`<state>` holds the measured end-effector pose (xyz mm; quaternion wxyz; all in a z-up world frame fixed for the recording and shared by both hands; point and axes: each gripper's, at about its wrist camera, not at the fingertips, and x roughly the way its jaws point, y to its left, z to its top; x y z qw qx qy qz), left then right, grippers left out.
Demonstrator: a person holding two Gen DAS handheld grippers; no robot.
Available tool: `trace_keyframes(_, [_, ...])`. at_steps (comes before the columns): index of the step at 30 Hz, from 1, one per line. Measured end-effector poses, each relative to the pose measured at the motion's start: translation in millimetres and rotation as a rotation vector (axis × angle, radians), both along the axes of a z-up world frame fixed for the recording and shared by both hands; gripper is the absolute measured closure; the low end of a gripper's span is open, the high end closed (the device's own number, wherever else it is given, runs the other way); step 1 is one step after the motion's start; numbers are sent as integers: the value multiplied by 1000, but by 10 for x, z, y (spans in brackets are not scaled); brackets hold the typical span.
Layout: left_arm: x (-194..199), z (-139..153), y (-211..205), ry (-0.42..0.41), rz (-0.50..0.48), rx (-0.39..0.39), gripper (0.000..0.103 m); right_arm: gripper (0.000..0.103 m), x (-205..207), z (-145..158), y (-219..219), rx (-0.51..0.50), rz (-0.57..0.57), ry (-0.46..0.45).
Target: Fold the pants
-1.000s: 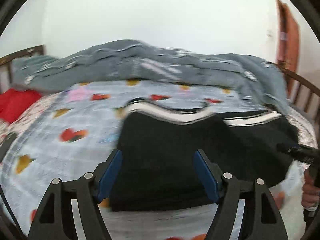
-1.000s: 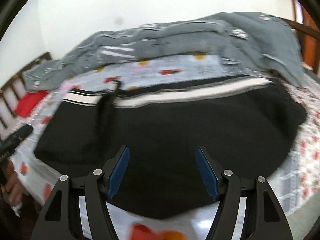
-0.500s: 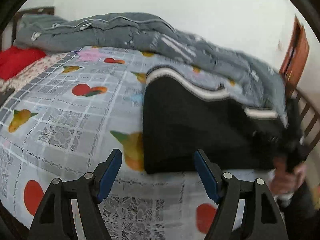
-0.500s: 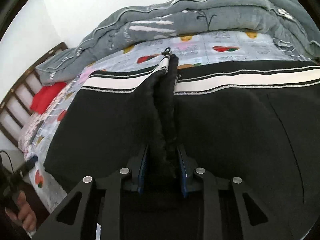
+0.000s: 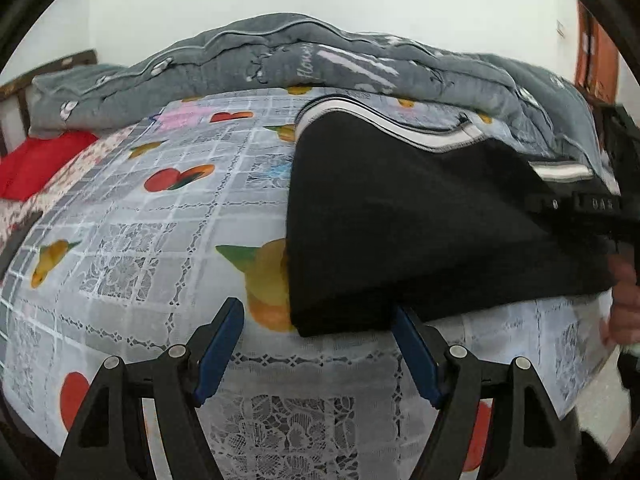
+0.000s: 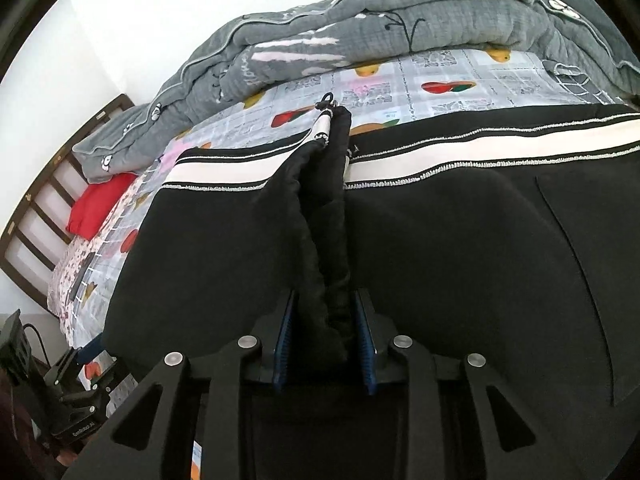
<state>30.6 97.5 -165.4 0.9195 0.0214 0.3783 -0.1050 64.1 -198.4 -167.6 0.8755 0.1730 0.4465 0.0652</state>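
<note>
Black pants [image 6: 460,264] lie crosswise, waistband away; opening right claw [image 6: 324,344] pinches them, left claw [image 5: 316,344] gapes empty.

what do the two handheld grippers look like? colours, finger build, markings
Both match: the left gripper and right gripper have matte black angular fingers with triangular cut-outs, silver round screw heads at the joints, and blue pads on the inner faces, ribbed on the right gripper. No markings or cables are visible on the fingers.

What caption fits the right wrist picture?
Right gripper pinching a ridge of black pants on the bed.
</note>
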Motion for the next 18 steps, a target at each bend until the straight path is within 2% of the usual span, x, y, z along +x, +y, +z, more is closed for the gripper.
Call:
trace_keyframes(1, [12, -4, -6, 3, 8, 0, 28, 72, 3, 1, 10, -5, -1, -1])
trace_keyframes(3, [7, -4, -93, -16, -11, 75, 28, 72, 2, 6, 21, -12, -2, -2])
trace_keyframes(5, [-9, 19, -116, -51, 1, 116, 28, 72, 2, 9, 20, -9, -1, 0])
trace_keyframes(10, [31, 42, 144, -77, 118, 19, 28, 72, -22, -3, -1, 8, -1, 4])
trace_keyframes(12, [99, -41, 154, -35, 129, 16, 28, 71, -16, -8, 1, 7, -6, 3])
trace_keyframes(15, [83, -66, 95, -58, 94, 25, 30, 71, 28, -19, 38, -3, -13, -2])
trace_keyframes(16, [78, -59, 105, -53, 70, -2, 30, 71, 47, -24, 53, -8, -14, -3])
trace_keyframes(17, [79, -57, 127, -48, 53, -28, 30, 72, 54, -22, 54, -12, -15, -2])
trace_keyframes(18, [80, -60, 149, -51, 52, -22, 29, 77, 56, -11, 54, -18, -18, -2])
